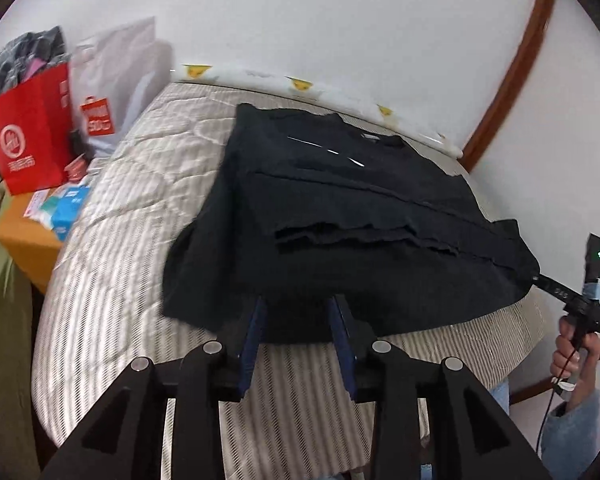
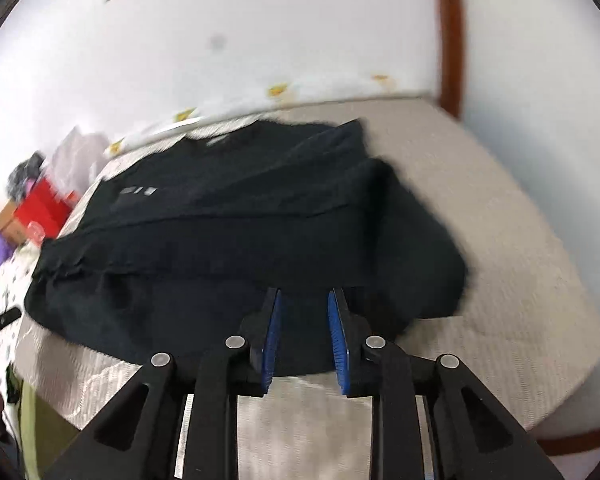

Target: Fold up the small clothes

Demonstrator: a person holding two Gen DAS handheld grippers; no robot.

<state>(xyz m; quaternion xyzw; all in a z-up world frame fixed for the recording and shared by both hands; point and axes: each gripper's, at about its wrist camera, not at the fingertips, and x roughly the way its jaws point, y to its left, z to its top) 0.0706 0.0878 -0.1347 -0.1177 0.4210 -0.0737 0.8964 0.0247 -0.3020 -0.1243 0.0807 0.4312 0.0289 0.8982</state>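
Observation:
A black T-shirt lies partly folded on the striped quilted mattress; its side panels are folded over the middle. My left gripper is open, its blue-padded fingertips at the shirt's near hem, empty. In the right wrist view the same shirt lies on the mattress, and my right gripper is open at the near hem, holding nothing. The right gripper also shows in the left wrist view, at the shirt's right corner, its fingertips hidden by cloth.
A red paper bag and a white bag stand on an orange side table left of the bed, with small boxes. A white wall with brown trim stands behind.

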